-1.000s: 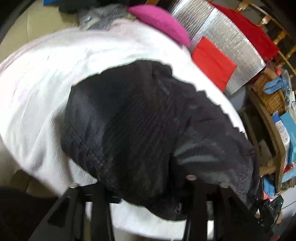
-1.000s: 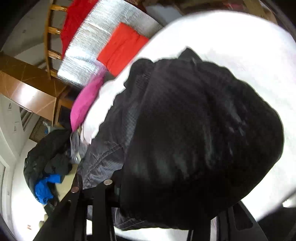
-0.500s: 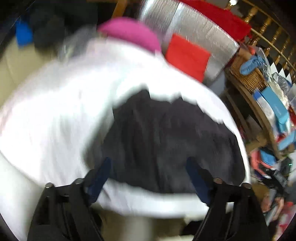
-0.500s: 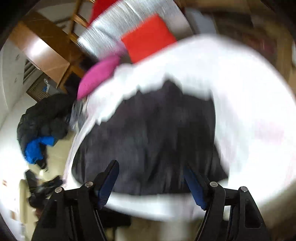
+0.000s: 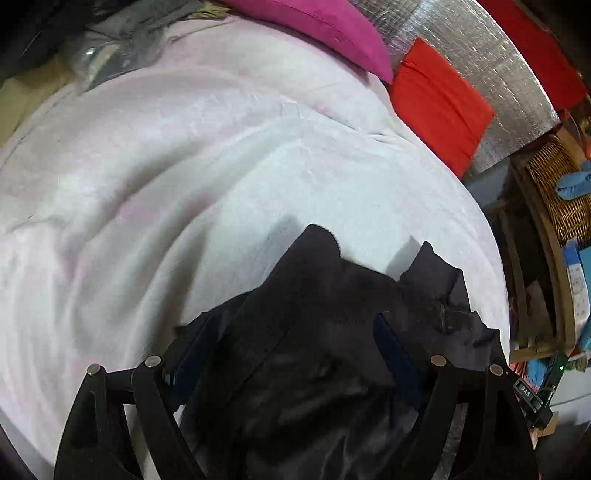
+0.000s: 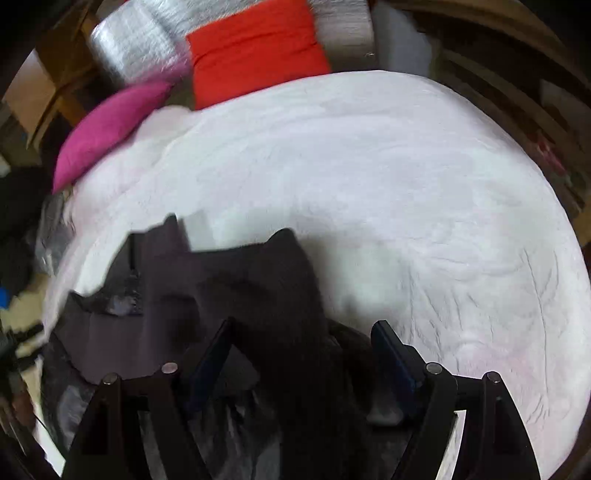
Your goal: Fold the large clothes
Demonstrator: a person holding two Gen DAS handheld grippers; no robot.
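A black garment [image 5: 325, 332] lies bunched at the near edge of a white blanket [image 5: 192, 155] on the bed. It also shows in the right wrist view [image 6: 236, 295]. My left gripper [image 5: 291, 325] is open, its blue-padded fingers [image 5: 391, 347] spread on either side of the cloth. My right gripper [image 6: 303, 332] is open too, over the garment's right part, with its right finger [image 6: 388, 343] over the blanket [image 6: 406, 192]. Whether the fingers touch the cloth I cannot tell.
A magenta pillow [image 5: 317, 26] and a red cushion [image 5: 439, 99] lean on a silver foil panel [image 5: 498, 74] at the head of the bed. A wicker basket [image 5: 554, 184] and cluttered shelves stand to the right. Dark clothes [image 6: 14, 221] lie left of the bed.
Both grippers let go of the black garment and opened. The garment now lies lower in both views, at the near edge of the bed, with far more blanket bare.
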